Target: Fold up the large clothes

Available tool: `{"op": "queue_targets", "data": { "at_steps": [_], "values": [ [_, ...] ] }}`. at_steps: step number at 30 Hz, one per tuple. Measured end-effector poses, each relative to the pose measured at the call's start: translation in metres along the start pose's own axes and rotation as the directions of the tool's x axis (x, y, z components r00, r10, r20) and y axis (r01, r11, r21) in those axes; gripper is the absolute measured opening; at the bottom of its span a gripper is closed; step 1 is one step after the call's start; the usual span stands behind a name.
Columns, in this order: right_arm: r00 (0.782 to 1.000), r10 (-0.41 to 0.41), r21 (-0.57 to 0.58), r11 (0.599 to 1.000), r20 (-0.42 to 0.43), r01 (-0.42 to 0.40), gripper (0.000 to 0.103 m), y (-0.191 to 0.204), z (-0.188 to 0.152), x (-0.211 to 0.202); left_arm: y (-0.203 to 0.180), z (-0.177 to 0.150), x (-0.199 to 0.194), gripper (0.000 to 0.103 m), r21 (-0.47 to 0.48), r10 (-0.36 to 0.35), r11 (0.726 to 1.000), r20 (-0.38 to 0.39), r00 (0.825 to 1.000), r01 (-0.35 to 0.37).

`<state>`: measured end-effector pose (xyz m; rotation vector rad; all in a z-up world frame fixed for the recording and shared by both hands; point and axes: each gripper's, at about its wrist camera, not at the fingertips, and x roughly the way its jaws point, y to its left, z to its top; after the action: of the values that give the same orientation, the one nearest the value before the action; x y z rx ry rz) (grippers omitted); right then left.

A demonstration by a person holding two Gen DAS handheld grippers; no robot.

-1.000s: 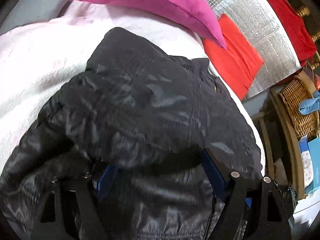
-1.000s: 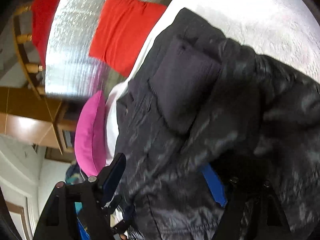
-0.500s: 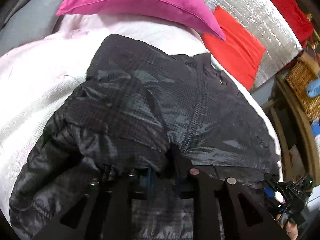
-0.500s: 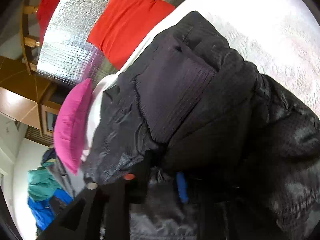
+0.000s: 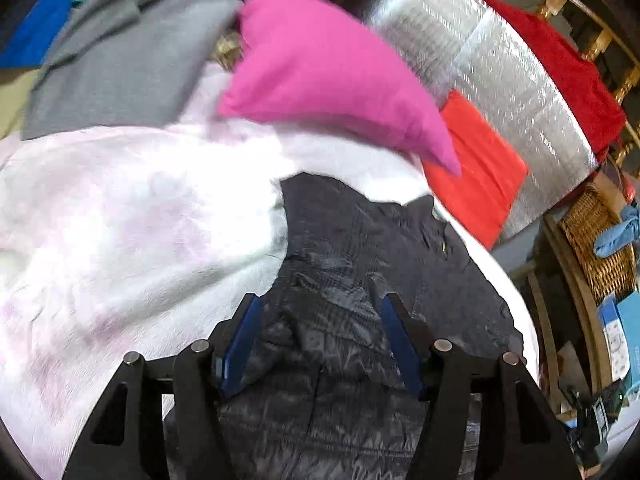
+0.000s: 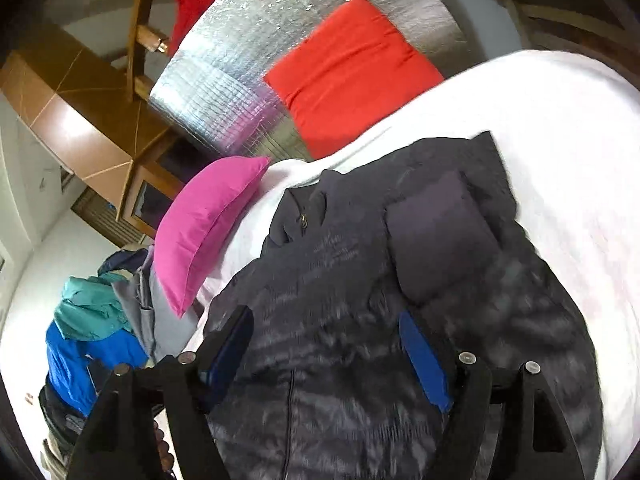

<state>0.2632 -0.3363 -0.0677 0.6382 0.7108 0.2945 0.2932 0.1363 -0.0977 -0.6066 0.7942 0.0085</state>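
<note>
Both tools [image 5: 320, 316] [image 6: 326, 334] (now spread) above jacket [image 6: 360, 280]

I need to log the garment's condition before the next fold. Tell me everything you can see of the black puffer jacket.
The black quilted puffer jacket looks like shiny, slightly wrinkled nylon. It lies flat on the pale pink-white bedspread, collar end towards the magenta pillow, with a small metal zip pull near the collar. A matte dark panel lies folded over its top. The left gripper and right gripper sit open over it, gripping nothing.
</note>
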Motion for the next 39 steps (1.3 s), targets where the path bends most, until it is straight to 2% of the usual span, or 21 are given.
{"op": "queue_targets", "data": {
  "at_steps": [3, 4, 5, 7, 8, 12, 13, 16, 17, 22, 24, 25, 26, 27, 30, 32, 34, 35, 36, 38, 39],
  "values": [
    [0.999, -0.034, -0.03, 0.999, -0.019, 0.034, 0.079, -0.005, 0.005, 0.023, 0.001, 0.007, 0.033, 0.061, 0.058, 0.059, 0.997, -0.031, 0.998, -0.057],
    [0.997, -0.056, -0.035, 0.998, -0.044, 0.054, 0.078, -0.011, 0.005, 0.037, 0.013, 0.008, 0.053, 0.044, 0.038, 0.118, 0.993, -0.08, 0.99, -0.115],
    [0.995, -0.075, -0.017, 0.997, -0.069, 0.074, 0.078, -0.018, 0.005, 0.046, 0.024, 0.005, 0.068, 0.036, 0.018, 0.128, 0.992, -0.142, 0.982, -0.127],
    [0.984, -0.111, 0.031, 0.993, -0.137, 0.117, 0.072, -0.036, 0.0, 0.065, 0.031, 0.006, 0.071, 0.033, 0.022, 0.101, 0.995, -0.129, 0.987, -0.099],
    [0.985, -0.116, 0.027, 0.992, -0.128, 0.12, 0.068, -0.037, -0.001, 0.066, 0.027, 0.008, 0.066, 0.031, 0.051, 0.097, 0.995, -0.131, 0.987, -0.091],
    [0.987, -0.117, -0.004, 0.993, -0.106, 0.117, 0.068, -0.031, 0.0, 0.056, 0.033, 0.029, 0.053, 0.034, 0.018, -0.008, 1.0, -0.124, 0.992, 0.01],
    [0.989, -0.116, -0.012, 0.993, -0.096, 0.115, 0.068, -0.027, 0.0, 0.051, 0.038, 0.039, 0.047, 0.039, -0.009, -0.033, 0.999, -0.09, 0.995, 0.032],
    [0.994, -0.103, -0.095, 0.991, -0.04, 0.099, 0.068, -0.006, -0.001, 0.034, 0.043, 0.063, 0.046, 0.067, -0.055, -0.053, 0.997, -0.03, 0.998, 0.051],
    [0.994, -0.103, -0.129, 0.987, -0.026, 0.099, 0.068, 0.002, -0.002, 0.029, 0.043, 0.069, 0.05, 0.068, -0.058, -0.059, 0.997, -0.029, 0.998, 0.058],
    [0.988, -0.154, -0.196, 0.97, -0.021, 0.147, 0.068, 0.016, 0.003, 0.048, 0.037, 0.085, 0.106, 0.068, -0.052, -0.091, 0.995, -0.144, 0.985, 0.084],
    [0.979, -0.191, -0.193, 0.966, -0.078, 0.173, 0.068, 0.007, 0.006, 0.064, 0.036, 0.075, 0.116, 0.048, -0.043, -0.06, 0.998, -0.176, 0.983, 0.053],
    [0.969, -0.215, -0.183, 0.964, -0.122, 0.191, 0.063, -0.002, 0.006, 0.075, 0.034, 0.072, 0.122, 0.029, -0.025, -0.066, 0.998, -0.191, 0.979, 0.063],
    [0.962, -0.227, -0.151, 0.967, -0.149, 0.205, 0.038, -0.015, 0.008, 0.083, 0.033, 0.068, 0.122, 0.024, 0.007, -0.05, 0.999, -0.18, 0.982, 0.052],
    [0.959, -0.238, -0.123, 0.968, -0.151, 0.221, 0.024, -0.023, 0.011, 0.084, 0.029, 0.066, 0.121, 0.023, 0.046, -0.039, 0.998, -0.163, 0.986, 0.047],
    [0.967, -0.17, -0.043, 0.985, -0.19, 0.165, 0.019, -0.039, 0.02, 0.081, 0.025, 0.068, 0.124, 0.021, 0.082, -0.033, 0.996, -0.17, 0.985, 0.047],
    [0.97, -0.154, -0.062, 0.988, -0.188, 0.145, 0.024, -0.037, 0.02, 0.074, 0.023, 0.07, 0.122, 0.025, 0.079, -0.03, 0.996, -0.178, 0.984, 0.045],
    [0.98, -0.125, -0.073, 0.991, -0.157, 0.115, 0.046, -0.034, 0.025, 0.057, 0.026, 0.075, 0.105, 0.033, 0.085, -0.024, 0.996, -0.162, 0.987, 0.038],
    [0.988, -0.103, -0.062, 0.993, -0.117, 0.096, 0.069, -0.036, 0.031, 0.044, 0.026, 0.076, 0.101, 0.045, 0.084, -0.014, 0.996, -0.152, 0.988, 0.027],
    [0.993, -0.095, -0.051, 0.994, -0.066, 0.092, 0.079, -0.038, 0.037, 0.032, 0.027, 0.078, 0.095, 0.052, 0.081, -0.01, 0.997, -0.131, 0.991, 0.021],
    [0.991, -0.127, -0.045, 0.991, 0.041, 0.129, 0.08, -0.046, 0.054, 0.008, 0.031, 0.084, 0.082, 0.071, 0.073, -0.018, 0.997, -0.063, 0.998, 0.023],
    [0.987, -0.149, -0.038, 0.988, 0.062, 0.152, 0.081, -0.052, 0.062, 0.005, 0.032, 0.086, 0.081, 0.072, 0.067, -0.012, 0.998, -0.048, 0.999, 0.016]
  ]
}}
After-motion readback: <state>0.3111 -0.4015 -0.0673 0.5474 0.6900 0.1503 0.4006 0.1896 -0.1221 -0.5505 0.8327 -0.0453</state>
